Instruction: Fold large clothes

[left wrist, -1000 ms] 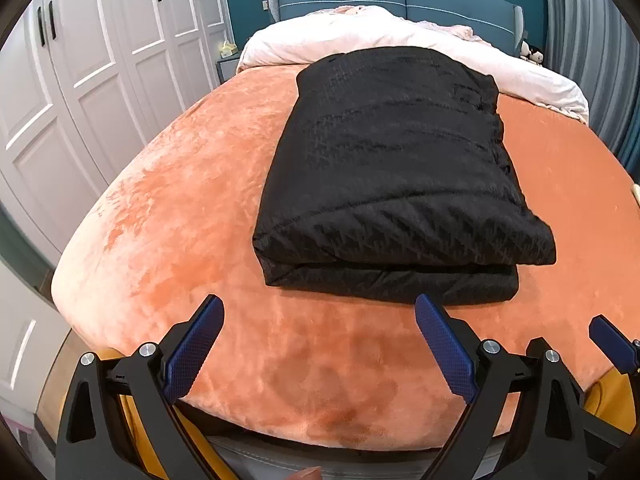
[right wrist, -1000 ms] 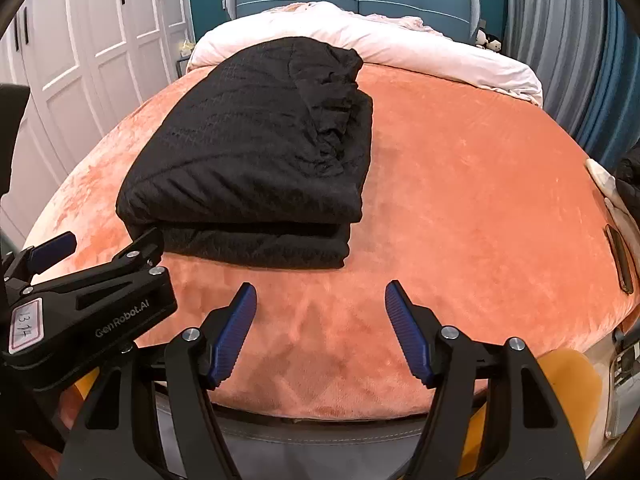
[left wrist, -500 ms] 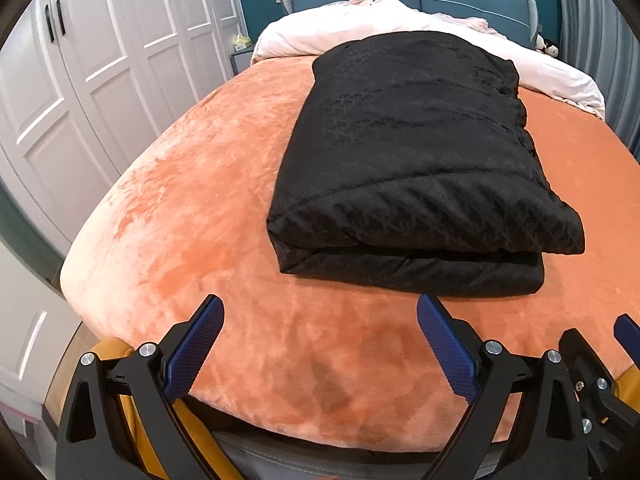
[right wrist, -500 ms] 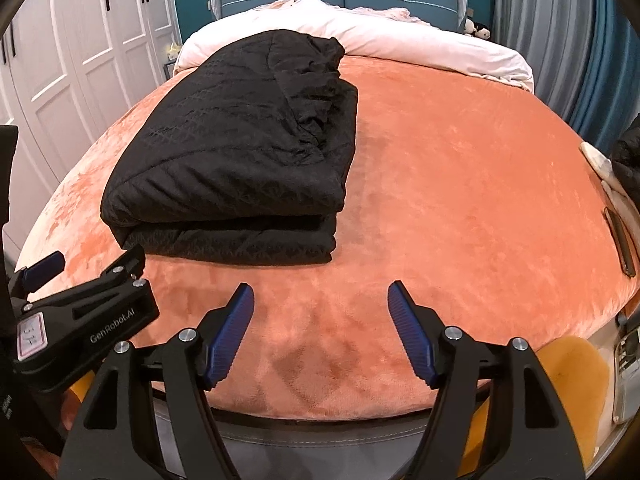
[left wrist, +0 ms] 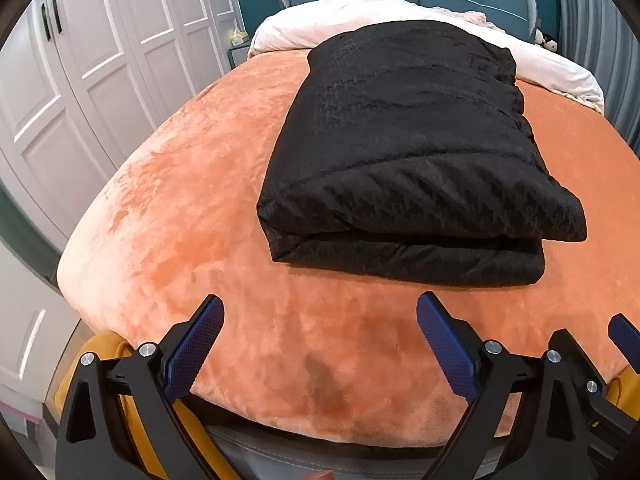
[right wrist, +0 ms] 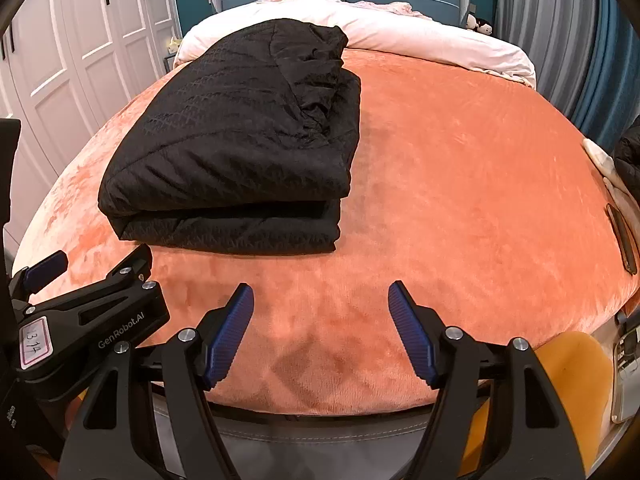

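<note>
Left wrist view: one bed (left wrist: 192,216) under orange cover, one folded black garment (left wrist: 404,152) lying mid-bed, sitting nearer and lower in frame than a second ago. Two tongs, left tongs (left wrist: 320,344) and right tongs (right wrist: 320,332), both spread, empty, short of the garment.

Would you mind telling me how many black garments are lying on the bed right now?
1 for certain: the folded black garment lies on the orange blanket, left of centre in the right wrist view. Something dark at that view's right edge may be another; it is cut off.
</note>
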Demonstrator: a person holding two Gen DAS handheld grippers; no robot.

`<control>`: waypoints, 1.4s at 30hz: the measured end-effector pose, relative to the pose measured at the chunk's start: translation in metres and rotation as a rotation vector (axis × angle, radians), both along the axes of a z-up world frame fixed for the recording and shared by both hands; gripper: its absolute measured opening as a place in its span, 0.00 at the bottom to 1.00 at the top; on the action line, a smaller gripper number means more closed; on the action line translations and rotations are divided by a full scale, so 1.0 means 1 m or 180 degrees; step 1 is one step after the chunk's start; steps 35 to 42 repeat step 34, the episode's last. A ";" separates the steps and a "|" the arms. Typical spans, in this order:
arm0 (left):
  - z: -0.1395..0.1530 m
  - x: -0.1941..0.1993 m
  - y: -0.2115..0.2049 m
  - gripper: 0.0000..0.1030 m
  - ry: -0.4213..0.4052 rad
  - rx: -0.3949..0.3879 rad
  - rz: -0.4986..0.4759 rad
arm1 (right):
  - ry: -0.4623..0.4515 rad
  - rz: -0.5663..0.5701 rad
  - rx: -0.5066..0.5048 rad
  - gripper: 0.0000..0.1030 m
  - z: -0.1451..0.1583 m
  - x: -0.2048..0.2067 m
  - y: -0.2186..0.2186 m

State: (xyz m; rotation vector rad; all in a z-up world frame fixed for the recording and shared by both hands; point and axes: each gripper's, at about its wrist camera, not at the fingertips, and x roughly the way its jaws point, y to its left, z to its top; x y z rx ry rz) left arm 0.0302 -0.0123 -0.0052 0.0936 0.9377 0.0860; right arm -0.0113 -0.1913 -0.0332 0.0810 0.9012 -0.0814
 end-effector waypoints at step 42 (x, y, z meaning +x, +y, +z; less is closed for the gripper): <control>-0.010 0.004 0.007 0.90 0.0085 -0.0013 -0.0027 | 0.0017 -0.0011 -0.0040 0.66 -0.005 -0.001 0.002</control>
